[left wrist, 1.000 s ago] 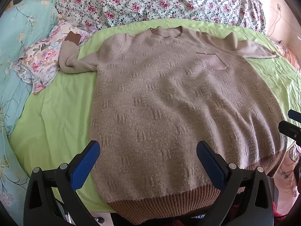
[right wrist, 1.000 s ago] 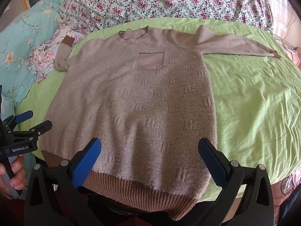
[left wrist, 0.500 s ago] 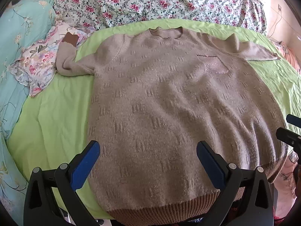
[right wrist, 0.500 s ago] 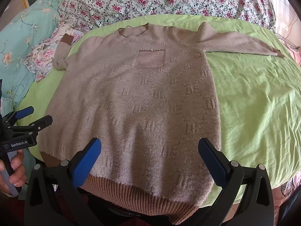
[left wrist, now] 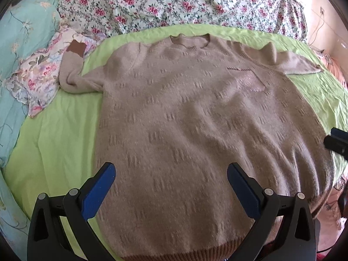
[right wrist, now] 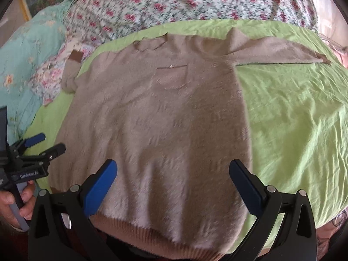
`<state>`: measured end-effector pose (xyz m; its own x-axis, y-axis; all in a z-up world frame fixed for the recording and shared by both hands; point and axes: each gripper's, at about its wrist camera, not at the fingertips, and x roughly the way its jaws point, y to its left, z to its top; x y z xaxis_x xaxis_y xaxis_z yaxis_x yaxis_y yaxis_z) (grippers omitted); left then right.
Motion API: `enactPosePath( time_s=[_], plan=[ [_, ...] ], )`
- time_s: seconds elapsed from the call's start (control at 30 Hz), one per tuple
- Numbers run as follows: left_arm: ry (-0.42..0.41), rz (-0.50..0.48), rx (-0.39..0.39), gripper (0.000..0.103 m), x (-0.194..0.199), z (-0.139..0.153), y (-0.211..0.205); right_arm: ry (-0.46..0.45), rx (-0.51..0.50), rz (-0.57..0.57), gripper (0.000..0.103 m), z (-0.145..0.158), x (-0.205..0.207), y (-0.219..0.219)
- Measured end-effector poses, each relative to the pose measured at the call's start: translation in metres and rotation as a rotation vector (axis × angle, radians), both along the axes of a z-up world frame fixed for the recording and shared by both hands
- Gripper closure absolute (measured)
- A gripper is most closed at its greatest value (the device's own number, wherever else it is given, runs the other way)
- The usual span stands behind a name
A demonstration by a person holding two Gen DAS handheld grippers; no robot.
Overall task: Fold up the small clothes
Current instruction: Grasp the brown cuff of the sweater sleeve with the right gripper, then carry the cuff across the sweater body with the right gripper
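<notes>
While both tools hover at the near edge of the bed, the tan sweater lies face up and flat on the green sheet, its long axis running straight away from the jaws: ribbed hem nearest, neckline at the far end by the floral bedding. The left gripper has its jaws wide apart over the hem's left half, holding nothing; the right gripper is likewise spread and empty over the right half. One sleeve is bunched at the left, its brown cuff resting on a flowered cloth; the other sleeve stretches out flat to the right. Each sleeve lies on the side of its matching tool, so the left one seems the natural choice for the crumpled sleeve, which likely needs straightening before any fold.
</notes>
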<state>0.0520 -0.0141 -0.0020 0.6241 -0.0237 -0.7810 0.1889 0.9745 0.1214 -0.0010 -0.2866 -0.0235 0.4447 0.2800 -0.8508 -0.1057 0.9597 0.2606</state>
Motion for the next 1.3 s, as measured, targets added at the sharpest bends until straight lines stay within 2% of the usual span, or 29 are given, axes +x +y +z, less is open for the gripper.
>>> enactPosePath(
  time_s=[0.17,0.3,0.37,0.47,0.63,0.7,0.77,0.8,0.87,0.97,1.03,1.07,1.1,1.2,1.3],
  plan=[
    [-0.063,0.034,-0.021,0.0,0.024,0.008,0.009,-0.014,0.021,-0.084,0.0,-0.002,0.026,-0.04],
    [-0.026,0.068,0.008,0.0,0.054,0.009,0.014,-0.05,0.061,-0.174,0.0,-0.001,0.06,-0.094],
    [-0.053,0.083,0.006,0.0,0.066,0.015,0.017,-0.054,0.046,-0.246,0.003,0.0,0.08,-0.122],
    [-0.052,0.102,0.0,0.0,0.083,0.019,0.02,-0.067,0.028,-0.36,0.008,0.0,0.11,-0.171],
    [-0.014,0.118,0.021,0.0,0.102,0.011,0.016,-0.079,-0.01,-0.54,0.025,-0.007,0.164,-0.254],
    [-0.01,0.123,0.036,0.0,0.106,0.007,0.014,-0.077,0.023,-0.609,0.03,-0.018,0.188,-0.288],
    [0.0,0.125,0.049,0.0,0.11,0.002,0.01,-0.079,-0.007,-0.666,0.033,-0.027,0.213,-0.318],
    [0.013,0.125,0.056,0.0,0.113,-0.003,0.007,-0.076,-0.049,-0.687,0.033,-0.031,0.223,-0.327],
    [0.03,0.125,0.062,0.0,0.119,-0.009,0.002,-0.078,-0.066,-0.724,0.034,-0.037,0.233,-0.344],
    [0.051,0.116,0.066,0.0,0.125,-0.016,-0.007,-0.059,-0.078,-0.785,0.046,-0.054,0.251,-0.371],
    [0.058,0.102,0.067,0.0,0.129,-0.02,-0.014,-0.042,-0.057,-0.787,0.08,-0.066,0.261,-0.381],
    [0.058,0.093,0.066,0.0,0.13,-0.02,-0.018,-0.036,-0.044,-0.775,0.09,-0.069,0.265,-0.381],
    [0.055,0.087,0.065,0.0,0.13,-0.02,-0.021,-0.041,-0.041,-0.76,0.095,-0.068,0.267,-0.377],
    [0.048,0.075,0.046,0.0,0.13,-0.018,-0.024,-0.119,-0.062,-0.671,0.096,-0.049,0.261,-0.342],
    [0.048,0.066,0.019,0.0,0.13,-0.018,-0.023,-0.183,-0.014,-0.559,0.096,-0.034,0.253,-0.292]
  ],
)
